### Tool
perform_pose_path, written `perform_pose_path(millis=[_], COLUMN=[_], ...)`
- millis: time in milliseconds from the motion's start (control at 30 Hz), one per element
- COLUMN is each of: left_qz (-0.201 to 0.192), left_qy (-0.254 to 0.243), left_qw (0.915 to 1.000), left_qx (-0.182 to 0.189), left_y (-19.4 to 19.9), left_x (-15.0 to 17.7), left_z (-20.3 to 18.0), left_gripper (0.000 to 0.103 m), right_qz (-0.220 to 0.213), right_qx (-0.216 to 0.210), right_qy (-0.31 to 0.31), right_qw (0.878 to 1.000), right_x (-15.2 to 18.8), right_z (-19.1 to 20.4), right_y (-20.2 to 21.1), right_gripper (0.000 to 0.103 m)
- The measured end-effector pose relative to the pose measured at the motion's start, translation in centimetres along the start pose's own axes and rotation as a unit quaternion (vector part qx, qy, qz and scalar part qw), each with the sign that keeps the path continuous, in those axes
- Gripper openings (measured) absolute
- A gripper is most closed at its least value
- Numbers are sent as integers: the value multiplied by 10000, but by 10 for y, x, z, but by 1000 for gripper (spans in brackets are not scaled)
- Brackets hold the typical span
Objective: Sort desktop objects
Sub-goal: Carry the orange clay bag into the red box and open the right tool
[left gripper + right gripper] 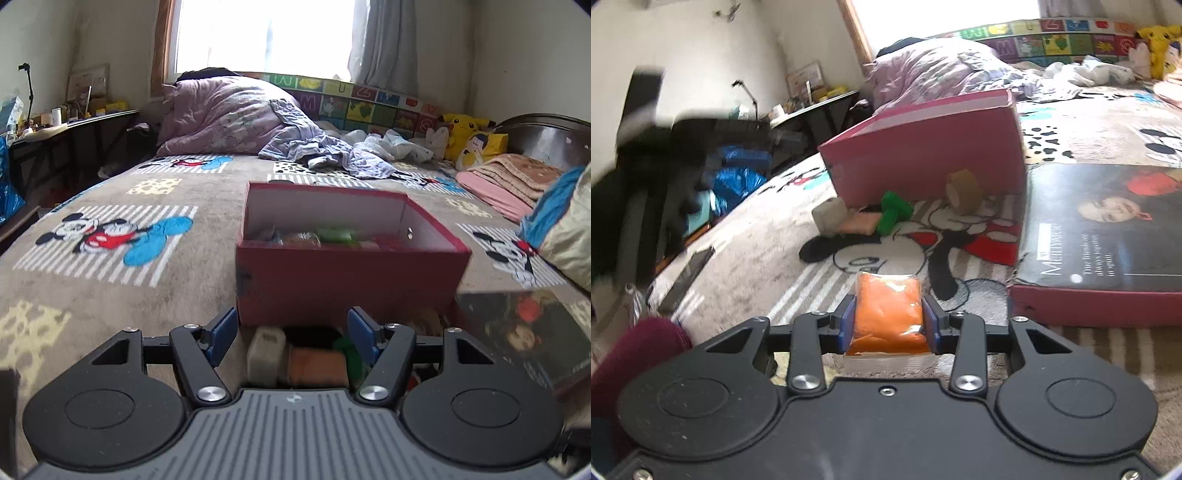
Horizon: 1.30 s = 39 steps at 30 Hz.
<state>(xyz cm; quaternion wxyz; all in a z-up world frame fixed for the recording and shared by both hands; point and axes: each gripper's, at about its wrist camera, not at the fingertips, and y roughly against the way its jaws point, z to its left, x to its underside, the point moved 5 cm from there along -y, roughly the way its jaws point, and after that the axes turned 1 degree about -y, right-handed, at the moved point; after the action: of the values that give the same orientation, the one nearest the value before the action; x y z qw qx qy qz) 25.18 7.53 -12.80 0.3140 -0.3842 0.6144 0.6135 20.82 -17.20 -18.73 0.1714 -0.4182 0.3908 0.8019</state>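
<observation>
In the left wrist view my left gripper [291, 328] is open just in front of the pink box [351, 288], whose inside holds several small items. Below its spread fingers a white block [266, 354], an orange packet [317, 363] and a green object [351, 354] lie on the bed, untouched by the pads. In the right wrist view my right gripper [888, 321] is shut on an orange packet [888, 314] above the bedspread. Ahead of it, by the pink box [923, 147], lie a white block [831, 218], another orange packet [858, 223], a green object [894, 212] and a tape roll [964, 192].
The box lid [1108, 240] with a printed portrait lies to the right of the box. A quilt [229, 118], clothes and plush toys sit at the far end of the bed. A cluttered desk [66, 125] stands at the left. A dark red sleeve [646, 350] shows low left.
</observation>
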Motion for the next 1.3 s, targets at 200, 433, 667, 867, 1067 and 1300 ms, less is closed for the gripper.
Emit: perform_pose_path(millis=[200, 433, 667, 867, 1067, 1300], left_qz=[119, 224, 170, 207, 275, 460], left_qy=[-71, -430, -552, -593, -562, -486], left_qw=[9999, 9987, 9981, 9971, 9969, 9972], left_qx=[86, 125, 230, 420, 466, 332], left_y=[-7, -22, -27, -30, -33, -44], left_x=[52, 80, 80, 80, 79, 80], left_z=[-20, -32, -36, -44, -44, -34], left_gripper=[65, 65, 65, 65, 65, 65], right_qz=[39, 45, -111, -212, -181, 92], right_qx=[5, 48, 130, 225, 291, 504], right_qy=[-53, 92, 401, 701, 736, 783], right_qw=[10000, 9999, 9990, 9971, 9967, 9956], right_x=[-12, -41, -84, -124, -162, -198], right_z=[1, 4, 7, 5, -4, -15], right_y=[6, 0, -13, -27, -52, -99], right_gripper=[37, 37, 37, 37, 37, 37])
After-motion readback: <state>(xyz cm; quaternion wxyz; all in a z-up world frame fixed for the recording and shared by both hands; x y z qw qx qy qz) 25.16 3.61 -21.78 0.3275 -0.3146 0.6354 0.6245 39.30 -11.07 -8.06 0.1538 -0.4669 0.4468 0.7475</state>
